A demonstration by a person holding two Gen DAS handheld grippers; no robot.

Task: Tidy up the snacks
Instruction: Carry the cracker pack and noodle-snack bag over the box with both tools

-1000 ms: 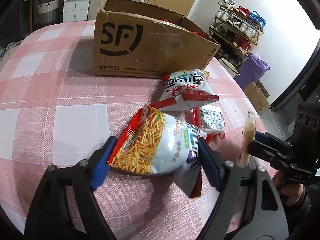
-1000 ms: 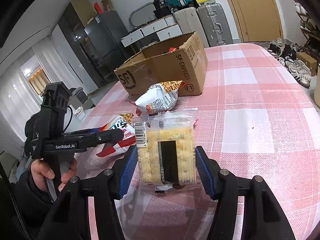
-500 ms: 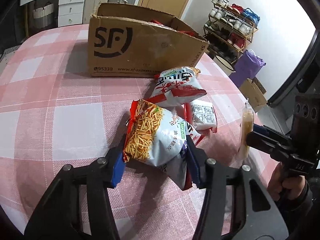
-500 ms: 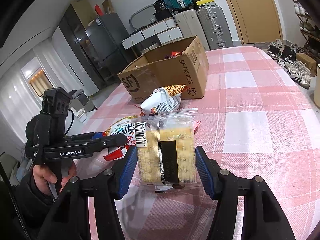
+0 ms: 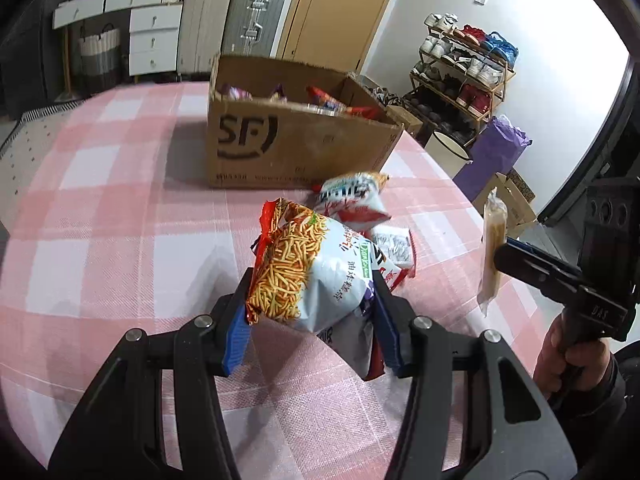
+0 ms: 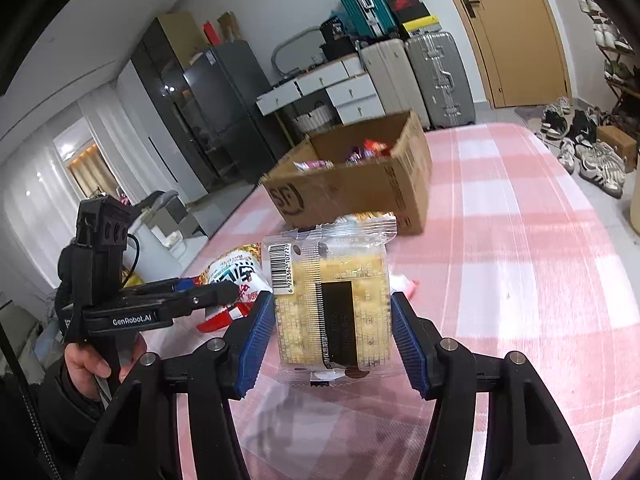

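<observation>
My left gripper (image 5: pixel 312 320) is shut on a noodle snack bag (image 5: pixel 308 268), white with an orange noodle picture, and holds it above the pink checked table (image 5: pixel 120 208). My right gripper (image 6: pixel 332 332) is shut on a clear cracker packet (image 6: pixel 334 300) with a barcode, also held above the table. An open SF cardboard box (image 5: pixel 296 148) with several snacks inside stands at the far side; it also shows in the right wrist view (image 6: pixel 360 188). More snack bags (image 5: pixel 354 196) lie on the table between the grippers and the box.
The right gripper with its cracker packet (image 5: pixel 494 248) shows at the right of the left wrist view. The left gripper (image 6: pixel 216 292) shows at the left of the right wrist view. Suitcases, drawers, a shoe rack and a door stand beyond the table.
My left gripper closed on the noodle bag and lifted it off the table. Both grippers rose with their snacks, so the inside of the box now shows.
</observation>
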